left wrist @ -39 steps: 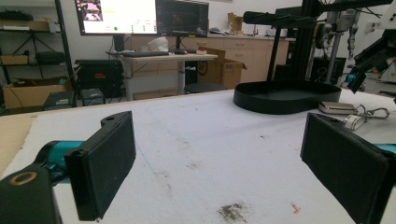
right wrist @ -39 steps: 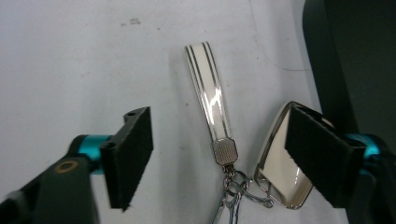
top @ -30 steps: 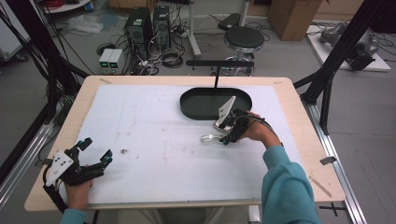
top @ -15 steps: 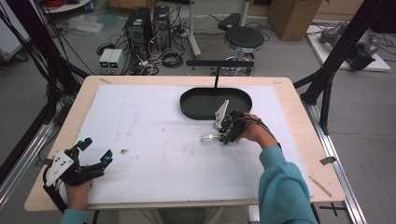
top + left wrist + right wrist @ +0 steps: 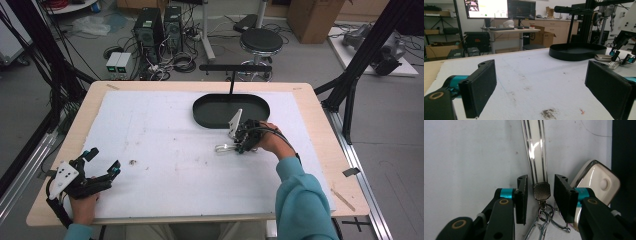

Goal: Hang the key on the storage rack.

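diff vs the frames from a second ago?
The right gripper has just been closing its jaws around the keychain strap's metal clasp; they stand close on either side of it, small gaps still showing, so no grip yet. Unchanged: the left gripper open at the near left corner, the black tray, the cream key fob beside the right jaw.

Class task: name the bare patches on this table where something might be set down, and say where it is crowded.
The white mat lies bare from the left gripper across its middle, and along the near edge. It is crowded at the far right, where the black tray, key fob, strap and right gripper cluster.
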The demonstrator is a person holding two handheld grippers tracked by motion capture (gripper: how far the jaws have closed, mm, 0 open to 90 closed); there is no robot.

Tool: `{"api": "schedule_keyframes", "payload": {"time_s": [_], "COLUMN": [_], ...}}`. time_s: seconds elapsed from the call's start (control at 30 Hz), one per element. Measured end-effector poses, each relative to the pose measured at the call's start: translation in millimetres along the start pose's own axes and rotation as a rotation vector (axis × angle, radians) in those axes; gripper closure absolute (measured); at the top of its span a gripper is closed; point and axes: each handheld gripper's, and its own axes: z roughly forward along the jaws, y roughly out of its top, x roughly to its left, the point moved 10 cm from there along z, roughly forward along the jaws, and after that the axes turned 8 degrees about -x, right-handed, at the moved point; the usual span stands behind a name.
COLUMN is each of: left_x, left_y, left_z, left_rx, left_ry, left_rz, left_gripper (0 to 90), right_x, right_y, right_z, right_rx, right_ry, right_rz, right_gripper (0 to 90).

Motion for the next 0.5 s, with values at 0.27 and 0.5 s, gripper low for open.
{"api": "schedule_keyframes", "payload": {"time_s": [0.27,0.5], "left_x": [0.0,0.2], "left_y": [0.0,-0.1], "left_z": [0.0,-0.1], "left_rx": [0.0,0.001], "left_ry": [-0.001,0.0], "left_rz": [0.0,0.0], "left_gripper": [10.8,10.8], "right_x": [-1.8,0.0], "right_y": [-0.8,-0.8], "right_z": [0.3,0.9], "right_rx": [0.007,0.005], "right_ry": [-0.004,0.017], "right_rz": [-0.009,-0.006], "right_gripper": [67.9,72.0]}}
